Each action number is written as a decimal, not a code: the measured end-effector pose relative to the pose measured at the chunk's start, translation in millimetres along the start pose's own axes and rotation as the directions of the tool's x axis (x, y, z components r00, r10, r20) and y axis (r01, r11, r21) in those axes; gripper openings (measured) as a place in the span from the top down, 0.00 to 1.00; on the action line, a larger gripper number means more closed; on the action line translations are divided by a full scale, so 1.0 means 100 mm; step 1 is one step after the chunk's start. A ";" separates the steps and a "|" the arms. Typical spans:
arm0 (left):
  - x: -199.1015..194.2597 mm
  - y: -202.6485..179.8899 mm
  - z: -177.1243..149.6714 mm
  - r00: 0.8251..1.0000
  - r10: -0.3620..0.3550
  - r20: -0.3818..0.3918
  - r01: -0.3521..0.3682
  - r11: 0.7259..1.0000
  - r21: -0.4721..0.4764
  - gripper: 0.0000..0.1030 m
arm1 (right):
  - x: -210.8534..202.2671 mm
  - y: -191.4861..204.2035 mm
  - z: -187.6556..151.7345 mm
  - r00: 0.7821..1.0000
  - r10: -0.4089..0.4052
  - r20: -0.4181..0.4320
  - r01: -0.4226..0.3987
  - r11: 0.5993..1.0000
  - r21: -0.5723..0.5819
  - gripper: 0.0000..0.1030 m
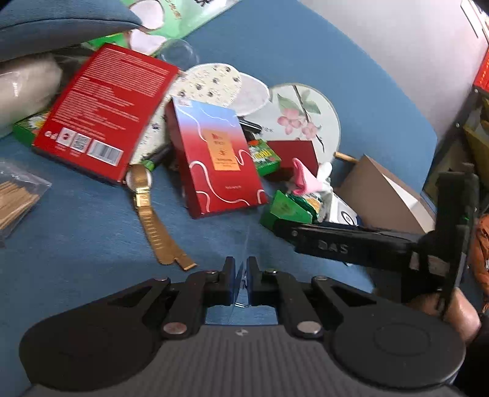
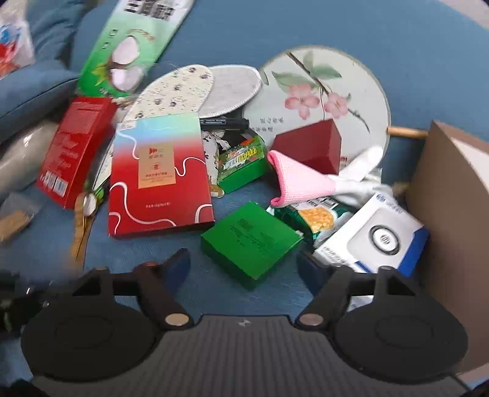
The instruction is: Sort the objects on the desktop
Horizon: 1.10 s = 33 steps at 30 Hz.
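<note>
A pile of objects lies on a blue cloth surface (image 1: pixel 91 232). My left gripper (image 1: pixel 243 268) is shut with nothing between its fingers, hovering above the cloth near a gold watch (image 1: pixel 146 207). My right gripper (image 2: pixel 244 262) is open, its fingers either side of a flat green box (image 2: pixel 249 239); its finger (image 1: pixel 336 241) shows in the left wrist view beside that green box (image 1: pixel 285 210). A red-and-blue gradient box (image 1: pixel 214 155) (image 2: pixel 159 171), a red box (image 1: pixel 104 110) (image 2: pixel 73 152) and a dark red box (image 2: pixel 308 143) lie further off.
A round flowered fan (image 2: pixel 324 88), two insoles (image 2: pixel 180 88), a pink cloth (image 2: pixel 298 180), a white-blue box (image 2: pixel 376 238), a small green packet (image 2: pixel 241 162) and a green coconut package (image 2: pixel 128 52) lie around. A cardboard box (image 2: pixel 452 198) stands at the right. Blue cushions (image 1: pixel 61 27) sit far left.
</note>
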<state>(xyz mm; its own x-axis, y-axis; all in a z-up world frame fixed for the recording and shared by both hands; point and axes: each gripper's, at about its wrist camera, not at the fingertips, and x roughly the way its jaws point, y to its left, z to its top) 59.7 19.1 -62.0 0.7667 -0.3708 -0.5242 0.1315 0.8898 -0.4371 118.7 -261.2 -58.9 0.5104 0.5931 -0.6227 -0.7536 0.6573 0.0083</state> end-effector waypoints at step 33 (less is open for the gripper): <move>0.11 -0.18 -0.11 0.995 -0.055 -0.086 0.061 0.996 0.069 0.93 | -0.52 -0.15 -0.67 0.999 -0.026 -0.033 0.029 0.995 0.096 0.27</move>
<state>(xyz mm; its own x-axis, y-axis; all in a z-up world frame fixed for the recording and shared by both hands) 59.1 -4.3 -67.8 0.7011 -0.4404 -0.5608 0.2206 0.8819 -0.4167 75.6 -333.0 -78.6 0.5159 0.5598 -0.6484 -0.6950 0.7161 0.0652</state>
